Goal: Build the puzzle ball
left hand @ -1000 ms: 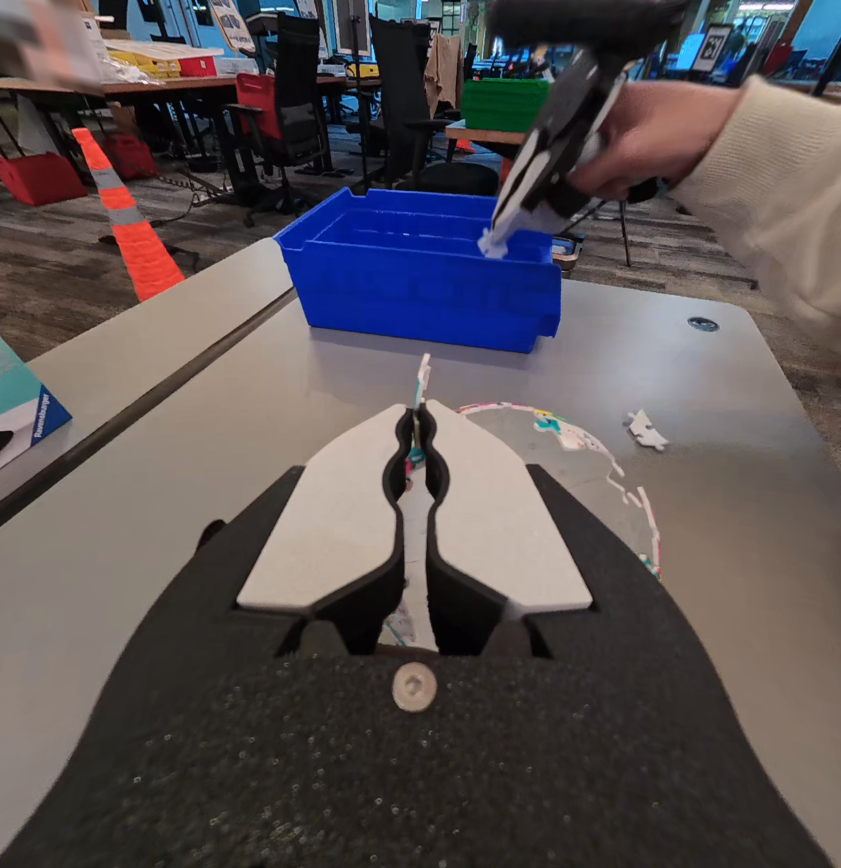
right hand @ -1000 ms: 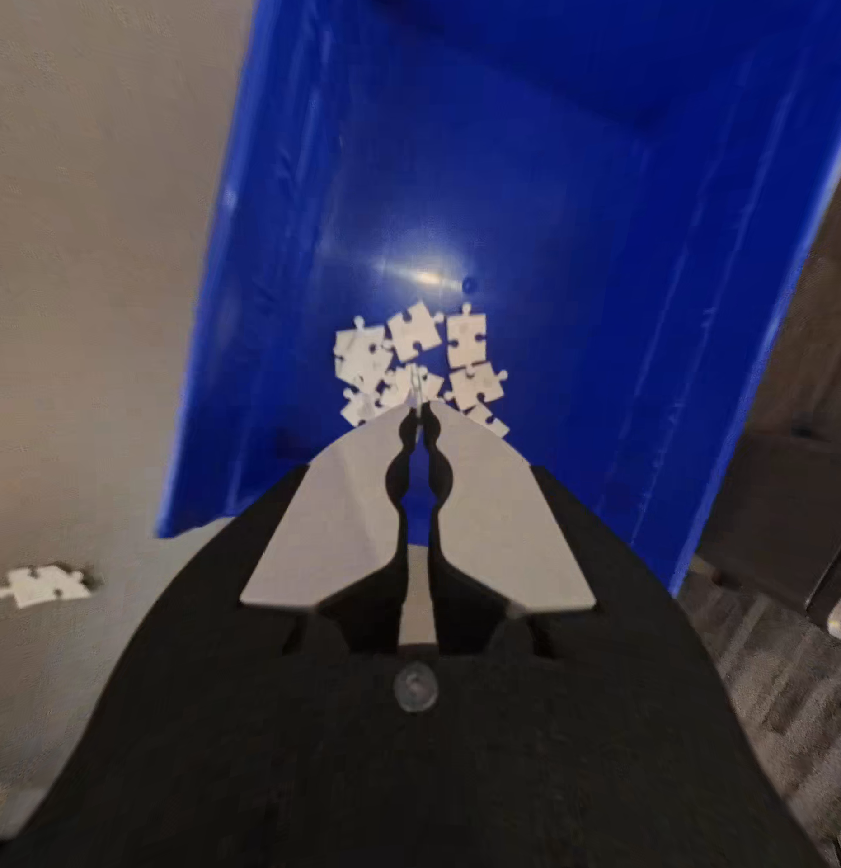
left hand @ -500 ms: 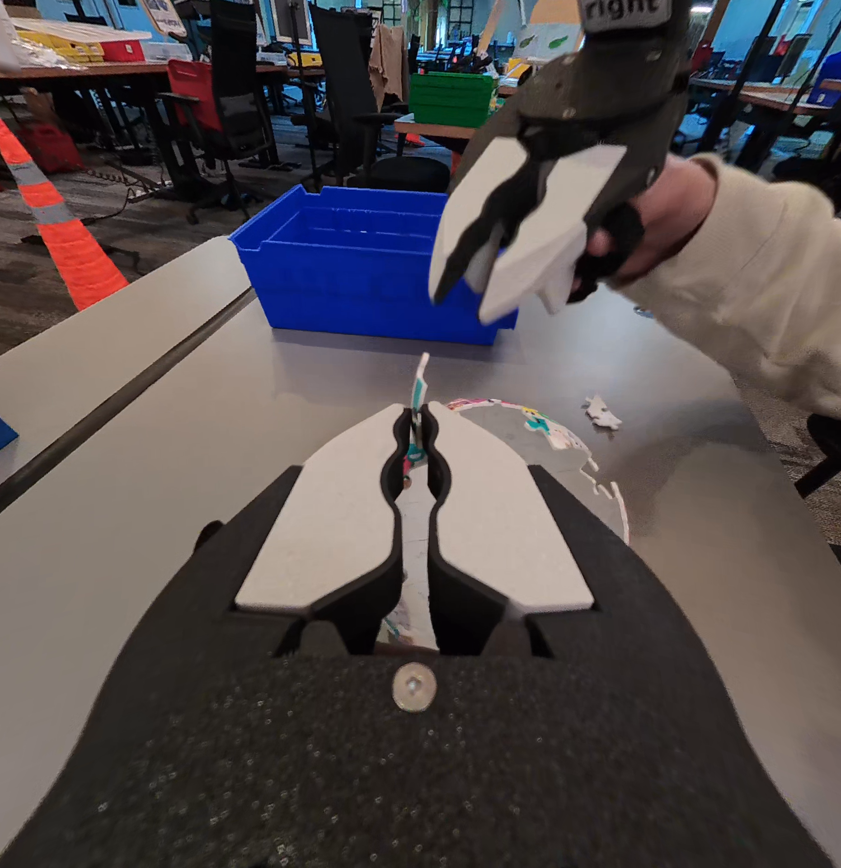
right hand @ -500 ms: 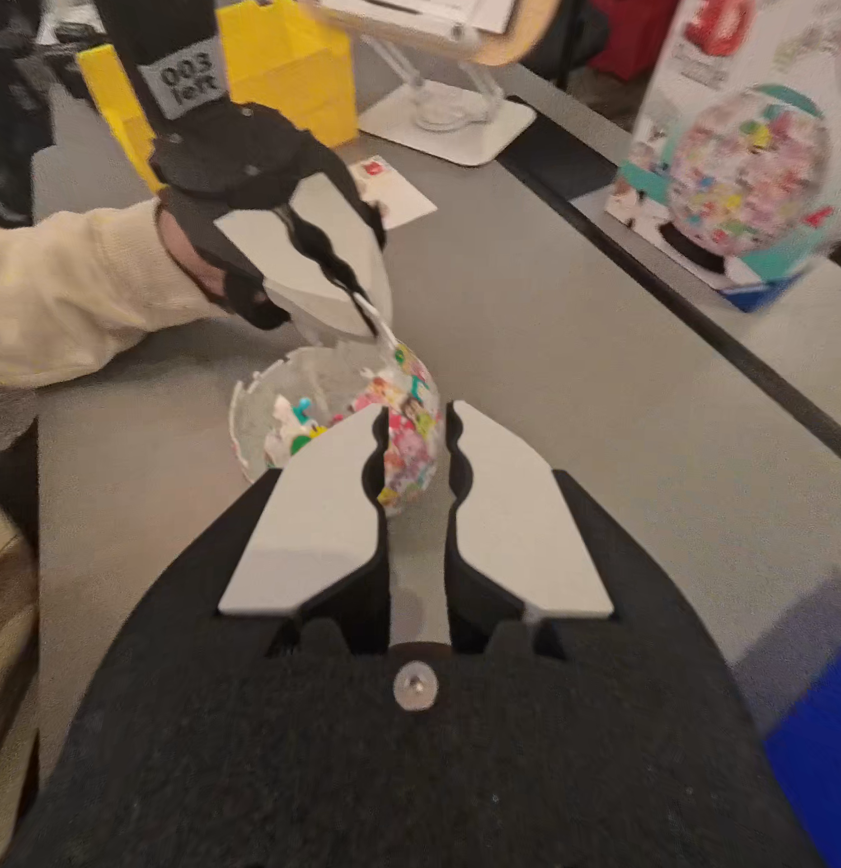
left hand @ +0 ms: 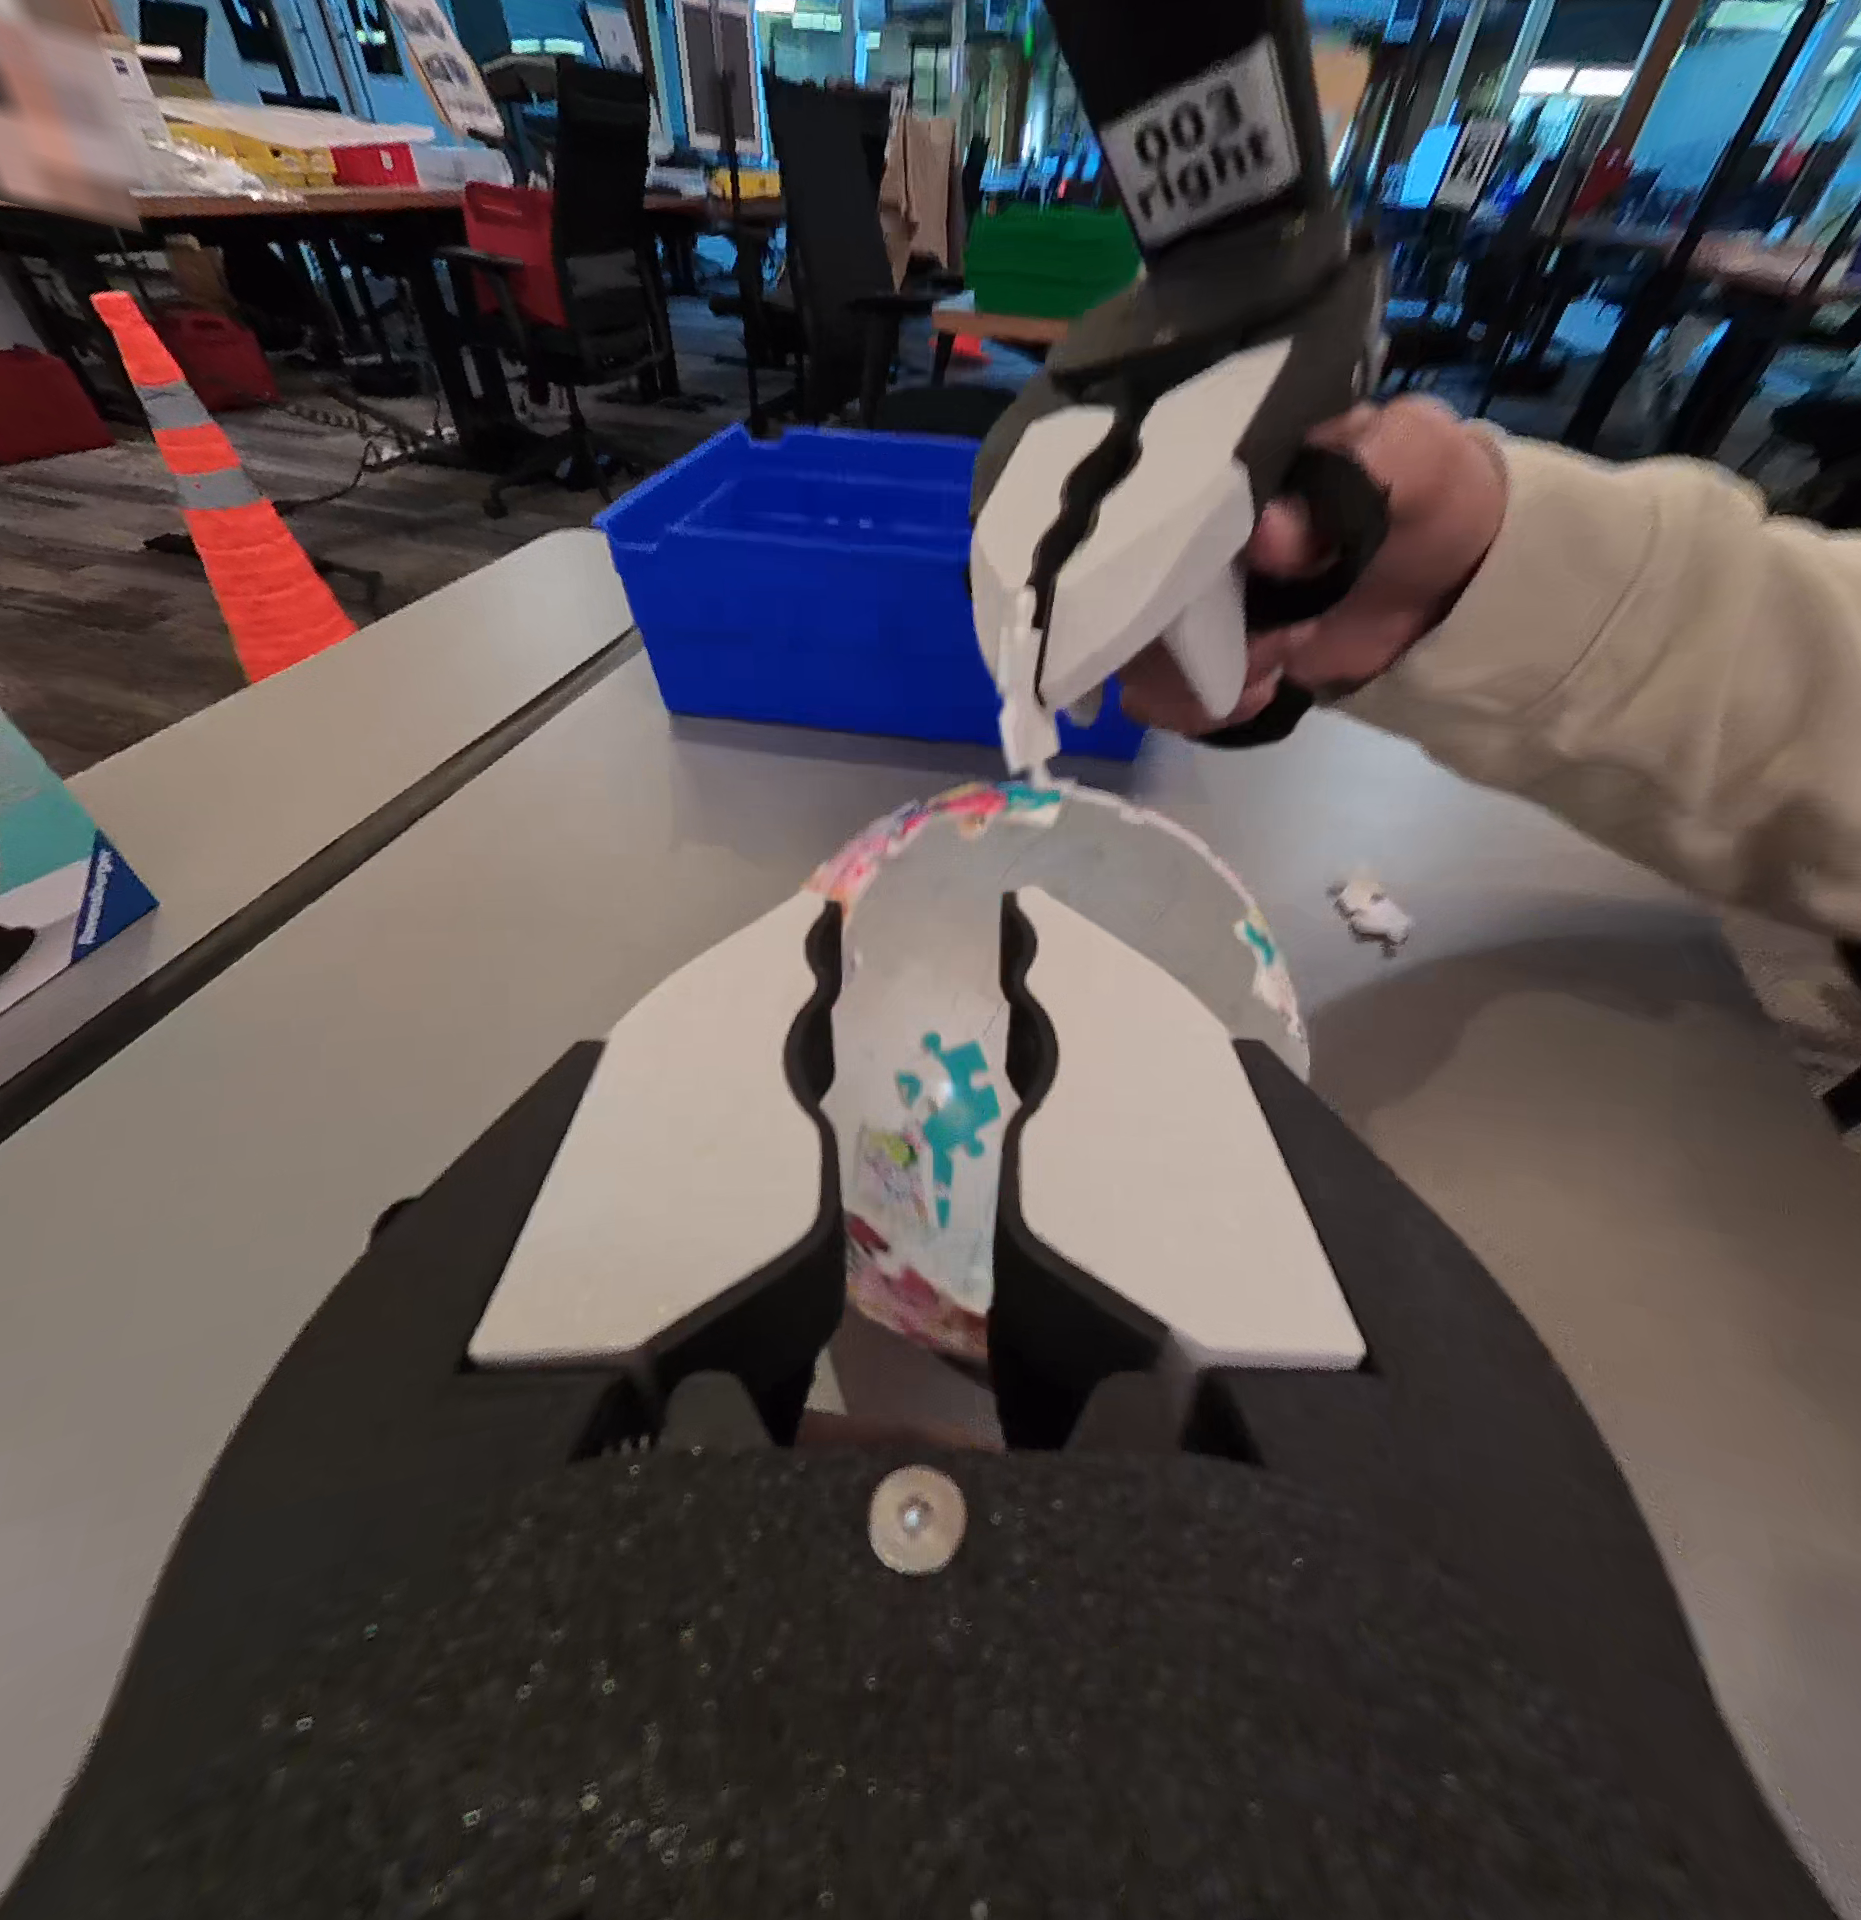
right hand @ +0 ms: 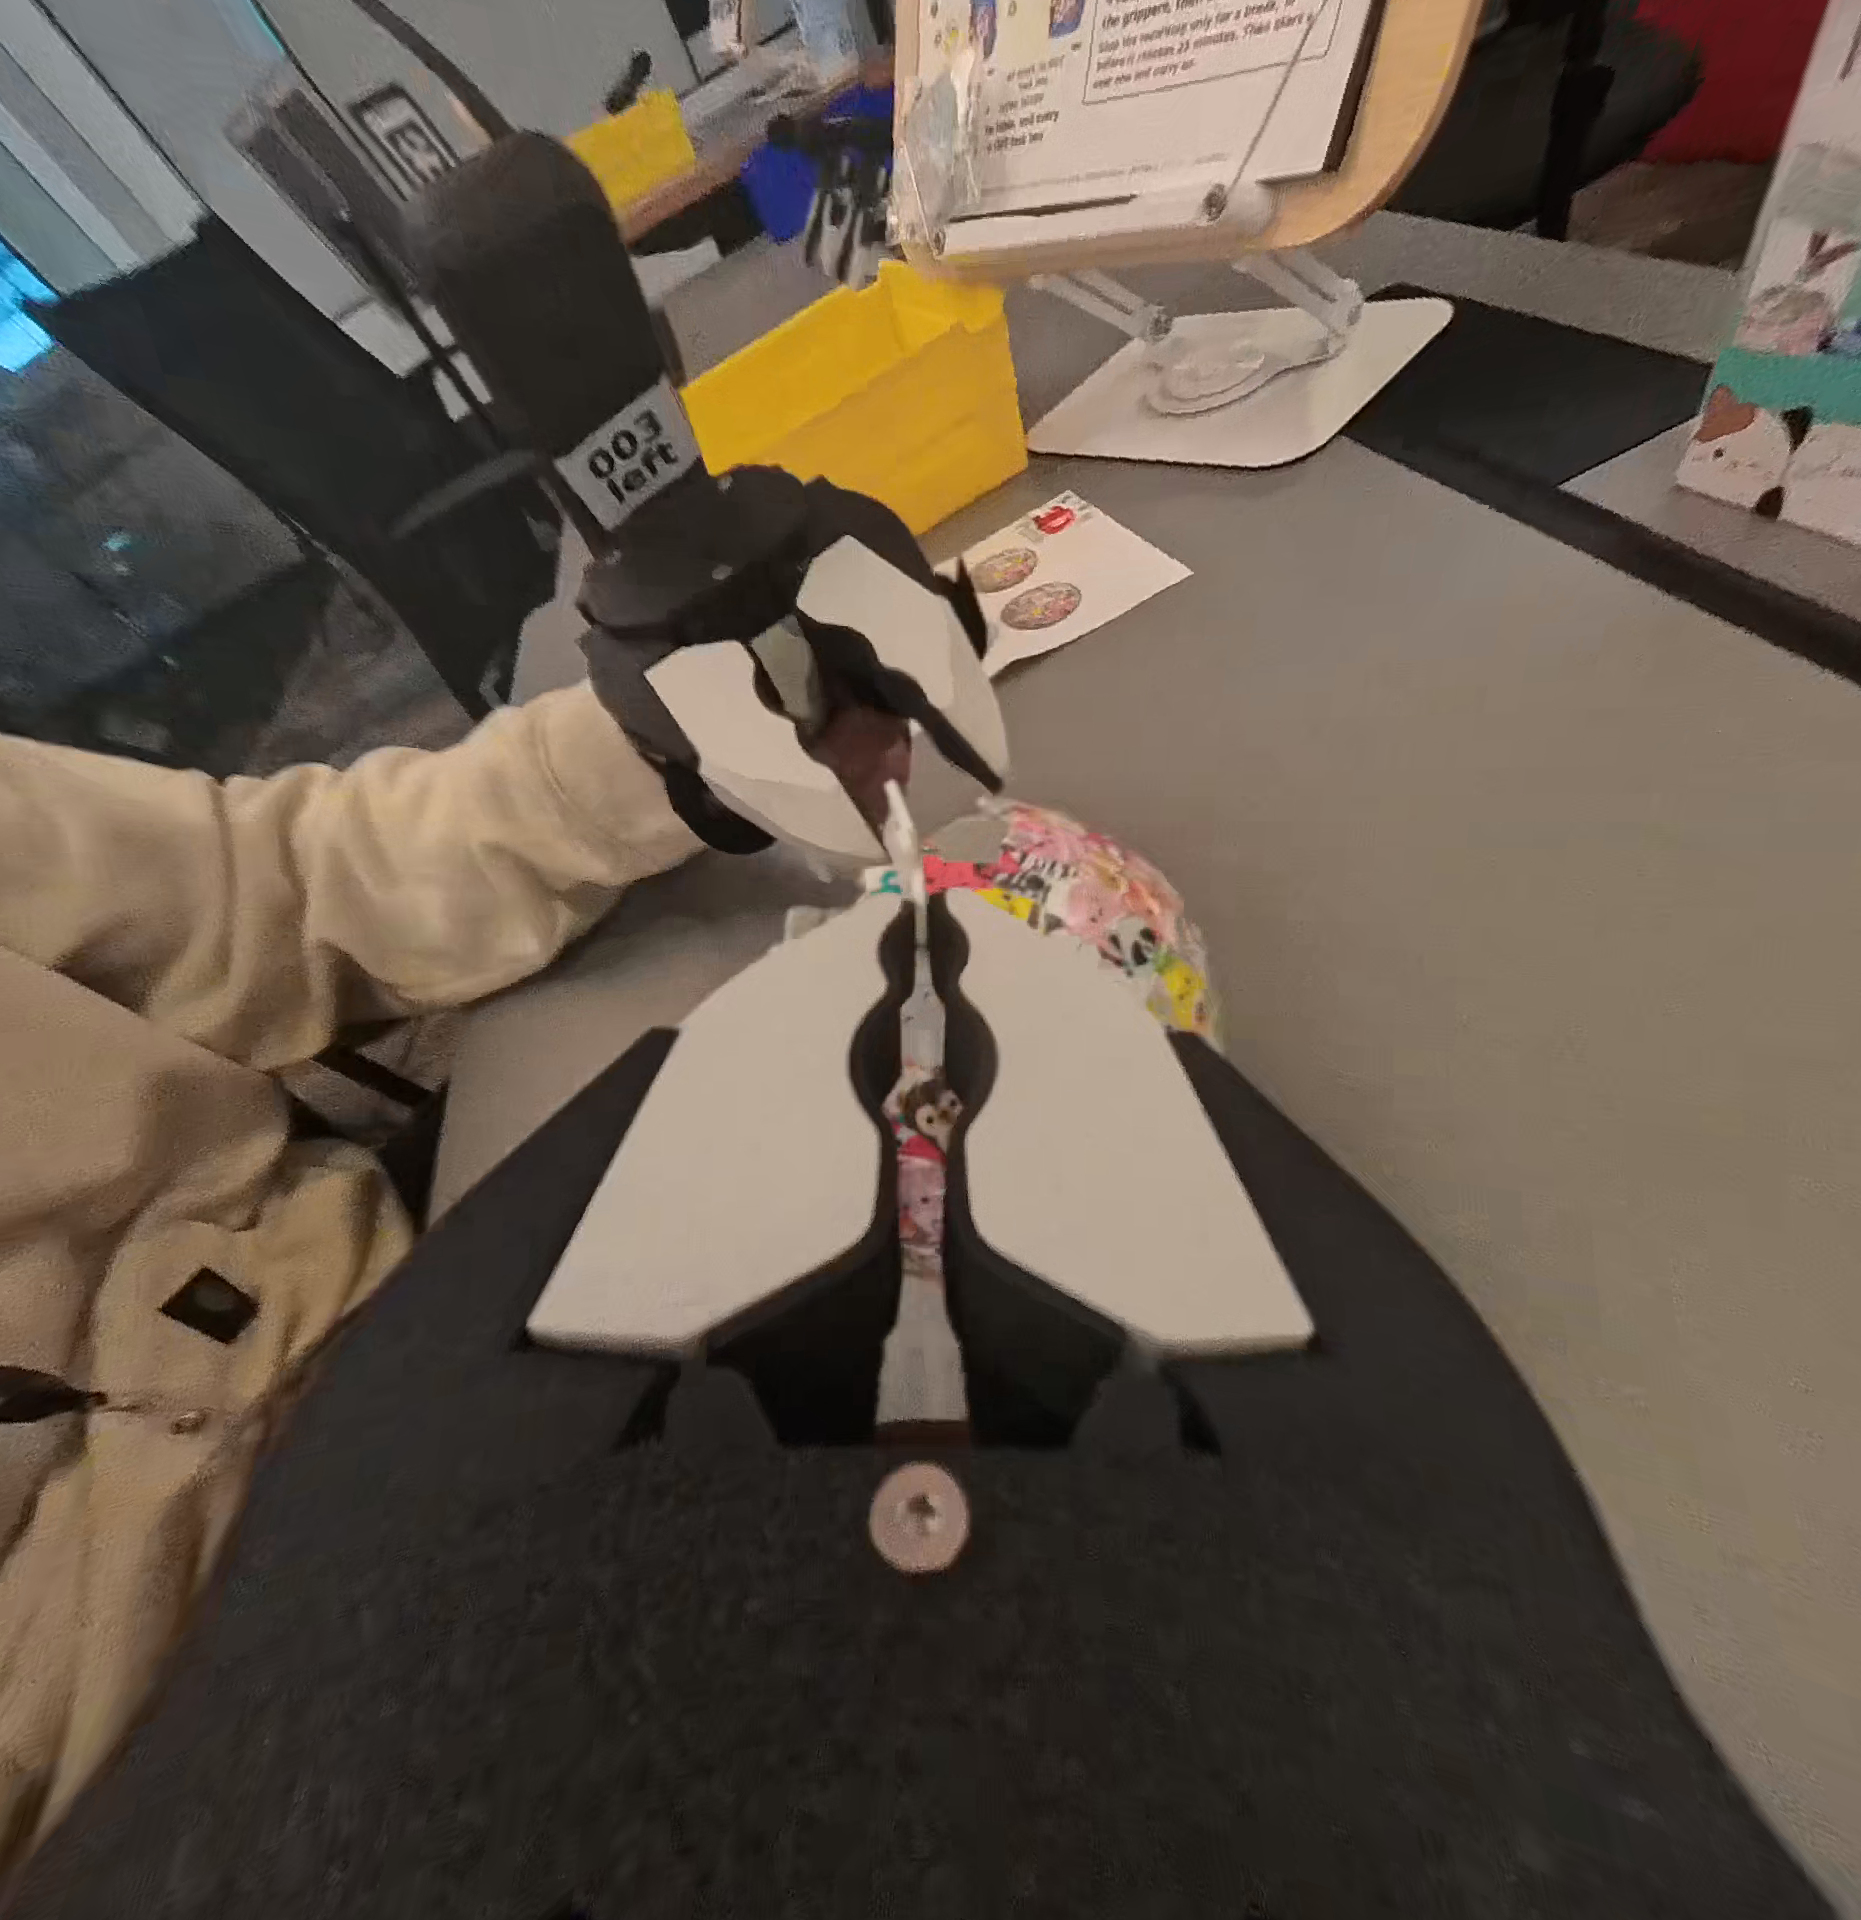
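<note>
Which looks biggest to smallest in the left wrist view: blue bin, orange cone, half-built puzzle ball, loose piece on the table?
1. Puzzle ball, though nearness to the camera inflates it.
2. Blue bin.
3. Orange cone.
4. Loose piece, clearly the smallest.

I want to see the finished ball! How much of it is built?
About half: the colourful curved puzzle shell is an open bowl shape. The right gripper holds a white puzzle piece at its top rim; the left gripper is open around it. A loose white piece waits on the grey table.
</note>
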A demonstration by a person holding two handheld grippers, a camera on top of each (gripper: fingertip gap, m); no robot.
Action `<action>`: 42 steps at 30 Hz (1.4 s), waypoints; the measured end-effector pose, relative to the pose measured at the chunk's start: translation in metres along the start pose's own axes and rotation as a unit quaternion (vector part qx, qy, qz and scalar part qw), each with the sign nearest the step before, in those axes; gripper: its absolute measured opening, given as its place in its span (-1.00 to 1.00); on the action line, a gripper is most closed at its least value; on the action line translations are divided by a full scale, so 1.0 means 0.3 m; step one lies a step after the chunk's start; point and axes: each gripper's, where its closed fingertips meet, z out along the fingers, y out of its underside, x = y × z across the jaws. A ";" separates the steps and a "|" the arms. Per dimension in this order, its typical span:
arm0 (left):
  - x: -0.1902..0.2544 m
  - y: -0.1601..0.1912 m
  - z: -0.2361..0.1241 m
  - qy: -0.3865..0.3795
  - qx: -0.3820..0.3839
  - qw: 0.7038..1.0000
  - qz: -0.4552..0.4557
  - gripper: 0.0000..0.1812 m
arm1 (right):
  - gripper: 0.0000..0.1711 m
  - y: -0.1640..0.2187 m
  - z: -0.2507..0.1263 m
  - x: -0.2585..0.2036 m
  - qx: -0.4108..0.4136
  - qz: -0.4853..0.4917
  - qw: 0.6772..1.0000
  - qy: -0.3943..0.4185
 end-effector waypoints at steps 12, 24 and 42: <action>0.017 0.016 0.026 -0.061 -0.037 0.991 0.110 -0.88 | -0.98 -0.073 -0.424 0.170 -0.021 -0.057 0.949 0.309; 0.005 0.038 -0.082 -0.035 -0.025 0.997 0.069 -0.83 | -0.66 0.450 -0.925 0.519 -0.303 0.096 0.819 0.478; 0.102 0.056 -0.124 0.029 0.022 0.999 0.011 -0.78 | -0.39 0.773 -0.443 -0.069 -0.195 0.067 0.908 0.364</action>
